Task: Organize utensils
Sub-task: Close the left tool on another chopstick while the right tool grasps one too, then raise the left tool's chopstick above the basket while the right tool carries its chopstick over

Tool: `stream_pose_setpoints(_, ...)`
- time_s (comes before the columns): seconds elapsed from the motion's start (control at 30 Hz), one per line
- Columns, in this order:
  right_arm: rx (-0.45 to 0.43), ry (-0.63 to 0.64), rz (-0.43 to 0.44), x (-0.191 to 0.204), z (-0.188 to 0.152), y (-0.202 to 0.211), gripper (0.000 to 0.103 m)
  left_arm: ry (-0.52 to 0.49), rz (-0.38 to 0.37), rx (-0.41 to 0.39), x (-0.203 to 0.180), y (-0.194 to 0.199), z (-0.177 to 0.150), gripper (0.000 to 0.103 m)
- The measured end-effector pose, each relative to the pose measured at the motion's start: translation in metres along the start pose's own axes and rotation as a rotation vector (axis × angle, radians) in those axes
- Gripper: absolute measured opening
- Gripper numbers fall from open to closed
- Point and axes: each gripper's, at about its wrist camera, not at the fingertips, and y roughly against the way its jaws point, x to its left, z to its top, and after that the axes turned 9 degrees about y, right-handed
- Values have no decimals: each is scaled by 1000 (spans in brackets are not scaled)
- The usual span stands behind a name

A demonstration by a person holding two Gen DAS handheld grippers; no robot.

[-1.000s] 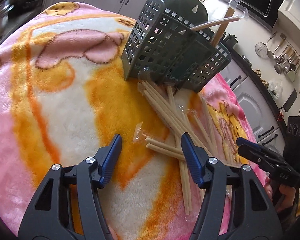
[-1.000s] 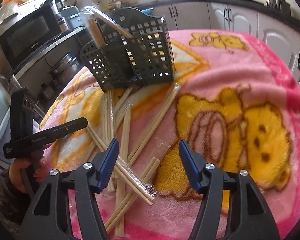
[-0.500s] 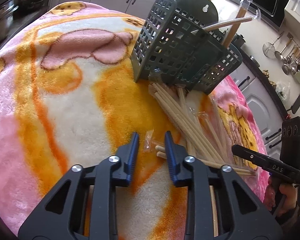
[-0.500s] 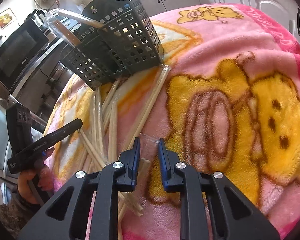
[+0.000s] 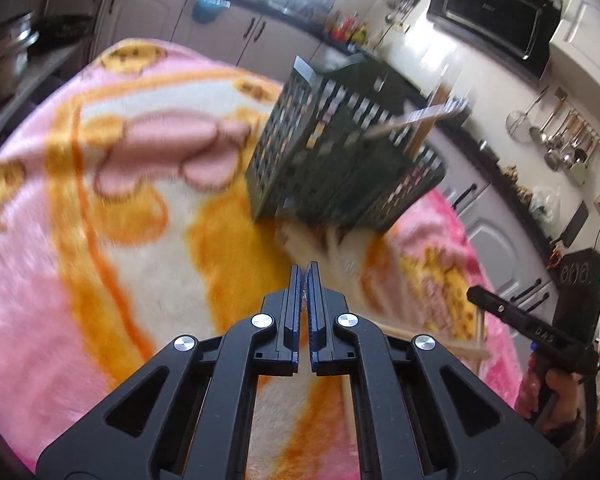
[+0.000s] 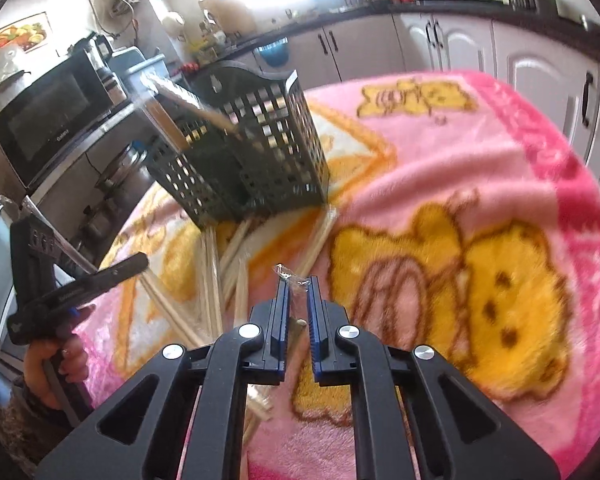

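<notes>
A dark green slotted utensil basket (image 5: 332,152) (image 6: 260,160) leans on the pink and orange blanket (image 5: 100,240), with wrapped chopsticks (image 5: 412,120) sticking out of its top. Several loose chopsticks (image 6: 212,280) lie in front of it. My left gripper (image 5: 304,270) is shut on the clear wrapper of a chopstick pair (image 5: 432,340) that trails off to the right under its fingers. My right gripper (image 6: 298,282) is closing its jaws on the crinkled wrapper end of another chopstick pair (image 6: 296,292), a wooden tip showing just behind the pads. Both are lifted a little off the blanket.
A black microwave (image 6: 48,116) and pots stand on shelves left of the table. White cabinets (image 6: 460,40) run along the back. Ladles and strainers (image 5: 560,140) hang on the wall at right. A hand (image 6: 56,364) grips the left tool's handle.
Both grippers went from wide open to shut, each closing on a wrapper end among the chopsticks. Both then rose, so the basket sits lower and more blurred in view.
</notes>
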Motion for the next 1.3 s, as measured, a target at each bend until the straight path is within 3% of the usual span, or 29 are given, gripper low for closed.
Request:
stream_pose_setpoints(0.23, -104, 57, -44, 9, 21, 26, 8, -53, -72, -121, -32, 44, 31, 1)
stream_pose_setpoints(0.47, -216, 135, -71, 26, 46, 55, 7, -119, -163, -166, -72, 63, 47, 1)
stream_pose_setpoints(0.73, -287, 197, -82, 41, 63, 75, 6, -154, -236, -183, -98, 70, 61, 1)
stream_pose_setpoints(1.3, -437, 273, -57, 71, 110, 106, 5, -227, -289, -293, -132, 100, 104, 1)
